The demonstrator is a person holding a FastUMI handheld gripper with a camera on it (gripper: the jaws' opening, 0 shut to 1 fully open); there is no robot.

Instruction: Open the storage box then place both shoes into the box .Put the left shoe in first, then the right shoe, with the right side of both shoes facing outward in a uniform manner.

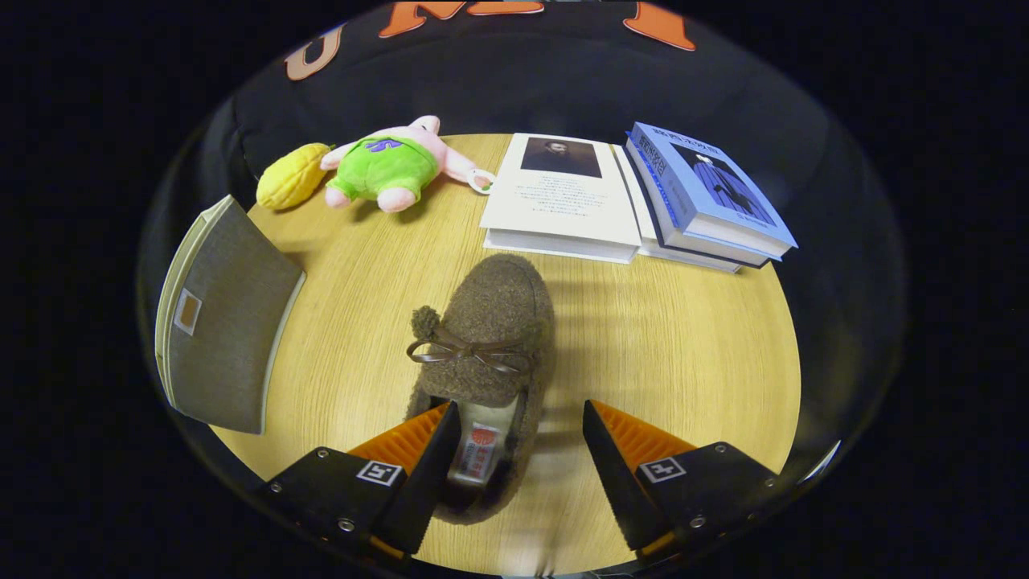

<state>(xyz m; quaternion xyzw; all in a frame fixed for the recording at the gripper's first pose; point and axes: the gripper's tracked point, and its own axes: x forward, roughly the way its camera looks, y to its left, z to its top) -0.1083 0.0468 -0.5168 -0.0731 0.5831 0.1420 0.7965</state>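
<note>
Fingers spread wide, the gripper [521, 454] straddles a brown fuzzy shoe [487, 346] on the table [683, 354], apparently poised to close and lift it toward the grey storage box [221, 322]

table [683, 354]: round, light wood | yellow soft toy [291, 176]: at the far side, touching the pink pig's arm | pink pig toy [391, 166]: lying down, green shirt | white book [563, 199]: flat, dark picture on top, right of the pig | blue book [707, 191]: on top of another book, just beside the white one
</note>
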